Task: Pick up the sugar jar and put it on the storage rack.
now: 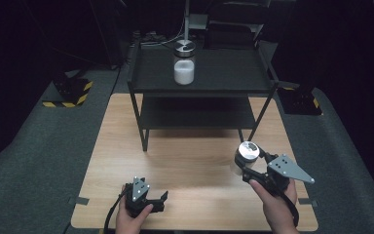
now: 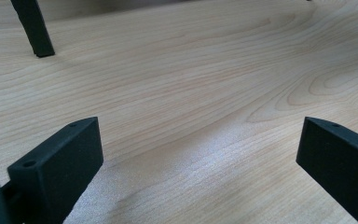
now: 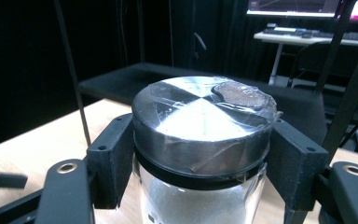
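My right gripper [image 1: 247, 161] is shut on a glass jar [image 1: 244, 157] with a shiny metal lid and white powder inside, held above the right part of the wooden table [image 1: 190, 161]. In the right gripper view the jar [image 3: 204, 135] sits between the two black jaws, which press on its lid from both sides. A second jar of the same kind [image 1: 184, 63] stands on the top shelf of the black rack [image 1: 243, 73]. My left gripper [image 1: 163, 197] rests low near the table's front edge; in the left gripper view its jaws stand wide apart over bare wood, and it [image 2: 200, 154] is open.
The black two-shelf rack stands at the table's far side; one of its legs [image 2: 33, 28] shows in the left gripper view. Dark floor surrounds the table, with yellow-black striped bases [image 1: 70, 95] at the left and right. A desk with a monitor [image 3: 303, 18] lies far behind.
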